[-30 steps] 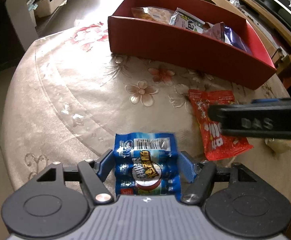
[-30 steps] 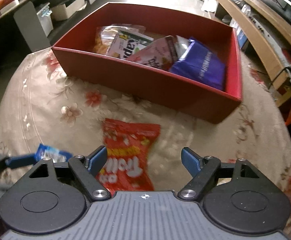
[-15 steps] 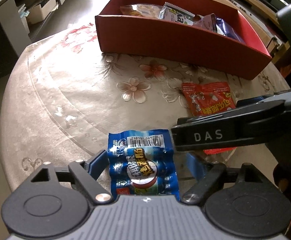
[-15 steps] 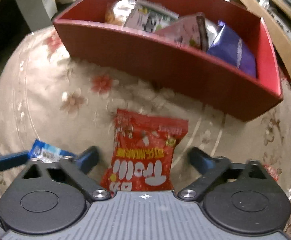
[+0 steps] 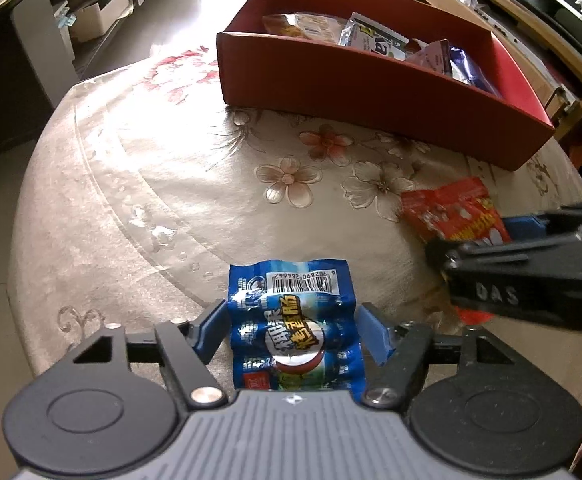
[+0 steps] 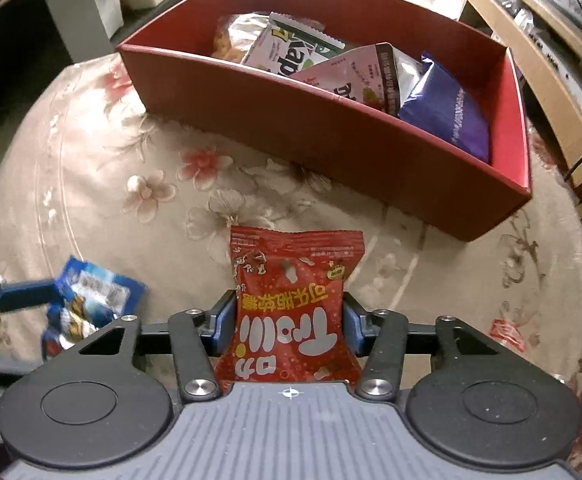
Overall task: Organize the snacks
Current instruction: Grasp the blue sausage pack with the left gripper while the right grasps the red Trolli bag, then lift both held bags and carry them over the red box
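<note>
Through your left wrist camera, your left gripper (image 5: pixel 293 332) points steeply down at a crinkled blue sausage packet (image 5: pixel 293 320) lying flat on the round table (image 5: pixel 131 184). The packet is glossy plastic film with three ridged links showing through, a white barcode strip at its far end and a round logo in the middle. The jaws have just been closing, with the packet between them: the left blue pad touches its edge, while the right pad stands just clear, so nothing is clamped yet. The table wears a smooth, shiny beige cloth printed with pale and reddish blossoms. Beyond stands a rectangular red cardboard box (image 5: pixel 371 92) with matte walls, holding several foil snack bags. At the right, your right gripper (image 5: pixel 523 276) appears as a black bar over a red candy bag (image 5: pixel 451 212).

Through your right wrist camera, your right gripper (image 6: pixel 289 326) has just been closing and now pinches the red candy bag (image 6: pixel 295 304) from both sides, the film puckering inward at the blue pads. The bag is a glossy pillow pouch with crimped ends, white rounded lettering and yellow characters, resting on the cloth short of the red cardboard box (image 6: pixel 331 132). Inside that box lie a white-green sachet, a pink pouch and a purple bag. At the far left, the blue sausage packet (image 6: pixel 91 304) sits by a blue finger of the left gripper.
</note>
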`<state>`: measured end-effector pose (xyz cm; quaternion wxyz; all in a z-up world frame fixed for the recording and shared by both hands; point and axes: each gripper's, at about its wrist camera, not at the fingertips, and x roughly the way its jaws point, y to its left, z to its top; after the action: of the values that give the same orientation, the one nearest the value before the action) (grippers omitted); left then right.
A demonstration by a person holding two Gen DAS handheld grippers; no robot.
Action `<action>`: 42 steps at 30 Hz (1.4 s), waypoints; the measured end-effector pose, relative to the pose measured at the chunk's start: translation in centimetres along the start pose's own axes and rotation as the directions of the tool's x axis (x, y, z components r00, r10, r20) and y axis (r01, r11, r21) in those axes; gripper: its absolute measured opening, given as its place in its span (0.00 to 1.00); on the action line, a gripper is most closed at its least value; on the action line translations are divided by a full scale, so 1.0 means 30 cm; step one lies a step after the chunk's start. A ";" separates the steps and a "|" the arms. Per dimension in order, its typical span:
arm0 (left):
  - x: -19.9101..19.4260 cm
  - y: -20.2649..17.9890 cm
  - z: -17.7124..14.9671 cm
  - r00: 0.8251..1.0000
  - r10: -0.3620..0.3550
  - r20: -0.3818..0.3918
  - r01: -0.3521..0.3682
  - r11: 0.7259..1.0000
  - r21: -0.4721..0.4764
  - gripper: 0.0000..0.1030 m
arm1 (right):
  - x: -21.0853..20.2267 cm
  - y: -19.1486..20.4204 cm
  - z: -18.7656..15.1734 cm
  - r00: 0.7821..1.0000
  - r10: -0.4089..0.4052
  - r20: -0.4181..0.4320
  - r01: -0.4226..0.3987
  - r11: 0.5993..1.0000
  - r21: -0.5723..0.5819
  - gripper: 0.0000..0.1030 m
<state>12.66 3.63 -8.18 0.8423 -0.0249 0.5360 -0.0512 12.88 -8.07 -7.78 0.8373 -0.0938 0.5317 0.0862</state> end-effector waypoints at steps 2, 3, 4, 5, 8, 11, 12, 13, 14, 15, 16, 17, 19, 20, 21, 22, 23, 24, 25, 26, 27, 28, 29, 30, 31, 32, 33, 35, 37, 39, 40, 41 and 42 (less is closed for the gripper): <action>-0.004 -0.004 -0.002 1.000 -0.006 -0.001 0.006 1.000 -0.003 0.68 | -0.017 -0.005 -0.014 1.000 -0.003 0.003 0.003 1.000 -0.004 0.57; -0.006 -0.007 -0.004 1.000 -0.010 -0.001 0.010 1.000 -0.005 0.68 | -0.029 -0.005 -0.022 1.000 -0.005 0.008 0.005 1.000 -0.004 0.57; -0.008 -0.011 -0.007 1.000 -0.012 -0.002 0.012 1.000 -0.002 0.68 | -0.042 -0.009 -0.026 1.000 -0.008 0.015 0.008 1.000 -0.003 0.57; -0.011 -0.017 -0.011 1.000 -0.015 -0.002 0.015 1.000 0.002 0.68 | -0.056 -0.014 -0.032 1.000 -0.009 0.021 0.010 1.000 -0.003 0.57; -0.026 -0.033 -0.026 1.000 -0.021 0.007 0.021 1.000 0.012 0.68 | -0.107 -0.018 -0.058 0.999 -0.018 0.044 0.018 1.000 -0.001 0.57; -0.037 -0.042 -0.033 1.000 -0.027 0.010 0.026 1.000 0.012 0.68 | -0.144 -0.038 -0.089 0.998 -0.026 0.053 0.025 1.000 0.009 0.57; -0.038 -0.044 -0.035 1.000 -0.026 0.009 0.026 1.000 0.011 0.68 | -0.149 -0.039 -0.098 0.998 -0.028 0.053 0.027 1.000 0.013 0.57; -0.038 -0.045 -0.038 1.000 -0.023 0.009 0.023 1.000 0.010 0.68 | -0.150 -0.041 -0.109 0.998 -0.029 0.048 0.028 0.999 0.016 0.57; -0.035 -0.049 -0.040 1.000 -0.019 0.008 0.019 1.000 0.013 0.68 | -0.143 -0.041 -0.118 0.999 -0.031 0.040 0.030 0.999 0.016 0.57; -0.029 -0.052 -0.040 1.000 -0.014 0.003 0.014 1.000 0.017 0.68 | -0.138 -0.041 -0.133 0.999 -0.035 0.030 0.035 0.999 0.014 0.57; -0.021 -0.054 -0.041 1.000 -0.011 -0.005 0.011 1.000 0.016 0.68 | -0.128 -0.041 -0.144 0.999 -0.040 0.019 0.040 0.999 0.009 0.57; -0.013 -0.055 -0.042 1.000 -0.011 -0.012 0.011 1.000 0.014 0.68 | -0.114 -0.038 -0.151 0.999 -0.045 0.005 0.045 0.999 0.003 0.57; -0.009 -0.058 -0.039 1.000 0.000 -0.002 0.000 1.000 0.017 0.70 | -0.092 -0.038 -0.168 0.999 -0.049 -0.021 0.049 0.999 0.000 0.58; -0.006 -0.060 -0.039 1.000 0.004 0.000 -0.004 1.000 0.019 0.74 | -0.083 -0.037 -0.176 0.998 -0.049 -0.031 0.049 0.999 -0.005 0.59; -0.002 -0.059 -0.040 1.000 0.009 0.005 -0.009 1.000 0.019 0.75 | -0.078 -0.036 -0.182 0.998 -0.052 -0.030 0.052 0.999 -0.005 0.62; 0.001 -0.058 -0.041 1.000 0.020 0.011 -0.020 1.000 0.018 0.76 | -0.077 -0.036 -0.181 0.998 -0.054 -0.026 0.054 0.999 -0.004 0.66; 0.003 -0.058 -0.041 1.000 0.020 0.013 -0.020 1.000 0.017 0.79 | -0.077 -0.037 -0.179 0.998 -0.047 -0.027 0.047 0.999 -0.007 0.67; 0.006 -0.059 -0.039 1.000 0.019 0.012 -0.019 1.000 0.015 0.81 | -0.073 -0.040 -0.178 0.998 -0.053 -0.027 0.053 0.999 -0.008 0.73; 0.007 -0.059 -0.040 1.000 0.021 0.013 -0.021 1.000 0.012 0.82 | -0.070 -0.045 -0.179 0.998 -0.062 -0.028 0.062 0.998 -0.009 0.78; 0.008 -0.058 -0.042 1.000 0.023 0.016 -0.023 1.000 0.009 0.83 | -0.066 -0.049 -0.179 0.997 -0.070 -0.027 0.070 0.997 -0.012 0.80; 0.009 -0.057 -0.045 0.999 0.026 0.020 -0.026 1.000 0.005 0.83 | -0.065 -0.054 -0.182 0.997 -0.072 -0.027 0.072 0.997 -0.012 0.81; 0.008 -0.060 -0.050 0.999 0.030 0.025 -0.030 1.000 0.007 0.83 | -0.064 -0.061 -0.185 0.997 -0.066 -0.027 0.066 0.998 -0.006 0.81; 0.008 -0.062 -0.053 0.999 0.034 0.026 -0.035 0.999 0.008 0.83 | -0.063 -0.068 -0.188 0.998 -0.060 -0.025 0.060 0.998 0.002 0.80; 0.007 -0.066 -0.057 0.999 0.041 0.028 -0.042 0.999 0.011 0.80 | -0.061 -0.072 -0.191 0.998 -0.054 -0.023 0.054 0.999 0.008 0.78; 0.005 -0.071 -0.062 0.998 0.055 0.031 -0.055 0.998 0.021 0.77 | -0.064 -0.074 -0.196 0.999 -0.044 -0.022 0.044 0.999 0.013 0.72; 0.000 -0.078 -0.069 0.997 0.068 0.036 -0.069 0.997 0.033 0.69 | -0.070 -0.074 -0.201 0.999 -0.027 -0.023 0.027 0.999 0.021 0.67; -0.008 -0.083 -0.075 0.997 0.072 0.041 -0.074 0.997 0.037 0.68 | -0.078 -0.074 -0.206 1.000 -0.003 -0.025 0.004 0.999 0.038 0.60; -0.017 -0.077 -0.082 0.998 0.051 0.031 -0.051 0.998 0.024 0.68 | -0.092 -0.066 -0.226 1.000 -0.015 -0.022 0.016 0.999 0.042 0.59; -0.028 -0.069 -0.087 0.999 0.040 0.027 -0.040 0.999 0.008 0.68 | -0.105 -0.058 -0.248 1.000 -0.025 -0.018 0.026 0.999 0.038 0.57; -0.045 -0.069 -0.090 0.999 0.032 0.037 -0.032 0.999 0.004 0.68 | -0.123 -0.062 -0.264 1.000 -0.018 -0.015 0.019 0.998 0.054 0.57; -0.057 -0.070 -0.091 0.998 0.029 0.047 -0.030 1.000 0.006 0.68 | -0.131 -0.064 -0.270 1.000 -0.019 -0.011 0.019 0.998 0.061 0.57; -0.068 -0.073 -0.091 0.998 0.027 0.056 -0.028 1.000 0.008 0.68 | -0.140 -0.067 -0.274 1.000 -0.021 -0.006 0.022 0.998 0.066 0.57; -0.079 -0.075 -0.091 0.998 0.025 0.065 -0.026 1.000 0.012 0.68 | -0.149 -0.067 -0.278 1.000 -0.024 0.000 0.024 0.997 0.071 0.57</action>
<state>9.07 1.71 -6.98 0.8599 -0.0143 0.5084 -0.0429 4.20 -12.29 -7.09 0.8412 -0.0705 0.5330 0.0571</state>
